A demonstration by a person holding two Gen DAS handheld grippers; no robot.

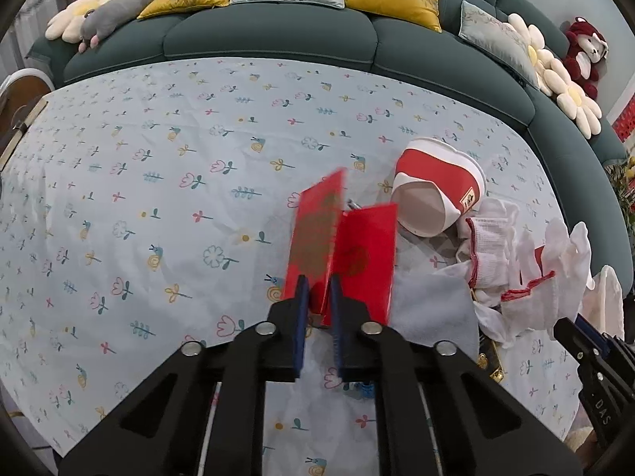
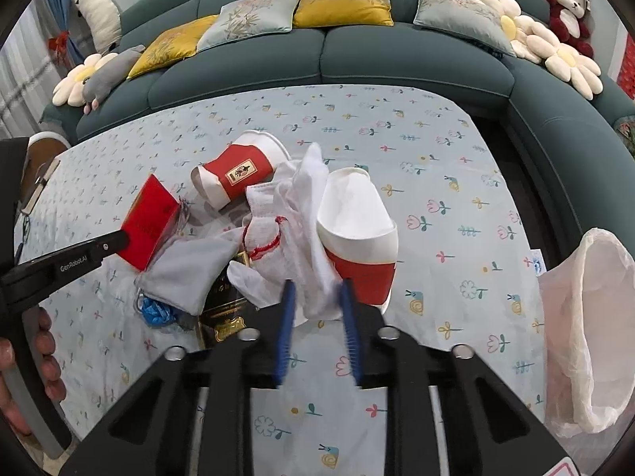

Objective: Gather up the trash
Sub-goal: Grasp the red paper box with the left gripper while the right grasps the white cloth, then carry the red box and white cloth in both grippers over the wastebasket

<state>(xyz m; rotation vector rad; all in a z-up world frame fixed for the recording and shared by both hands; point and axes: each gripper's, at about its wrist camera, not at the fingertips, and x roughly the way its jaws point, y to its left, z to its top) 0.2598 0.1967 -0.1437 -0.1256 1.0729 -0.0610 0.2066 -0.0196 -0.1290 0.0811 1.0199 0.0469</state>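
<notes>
A: On the flowered tablecloth (image 2: 456,182), in front of the green sofa (image 2: 325,59): trash heaped in one pile. Left gripper (image 1: 317,301)?

B: Jaws nearly closed, clamped on the lower edge of a red folded card (image 1: 341,246). The card stands up out of the blue pads (image 1: 302,309), splayed open like a book, at the pile's left edge.

A: Right gripper (image 2: 317,309)?

B: Also drawn in tight. A white cloth glove (image 2: 313,246) is bunched between its pads; the fabric hangs down through them. A red-and-white paper cup (image 2: 357,234) lies tipped just beside the glove, its rim facing the camera, touching the right pad or just behind it, cannot tell which.

A: Rest of the pile?

B: Second red-and-white cup (image 2: 238,174) on its side, far side of the pile toward the sofa. A grey cloth (image 2: 186,273), a blue crumpled scrap (image 2: 156,313) and a black-and-gold box (image 2: 222,317) on the near side. A pale plastic bag (image 2: 587,333) stands open, well apart from the pile, off the cloth's right edge.

A: Anyone in view?

B: Fingers of a hand (image 2: 43,349) at the left gripper's handle.
</notes>
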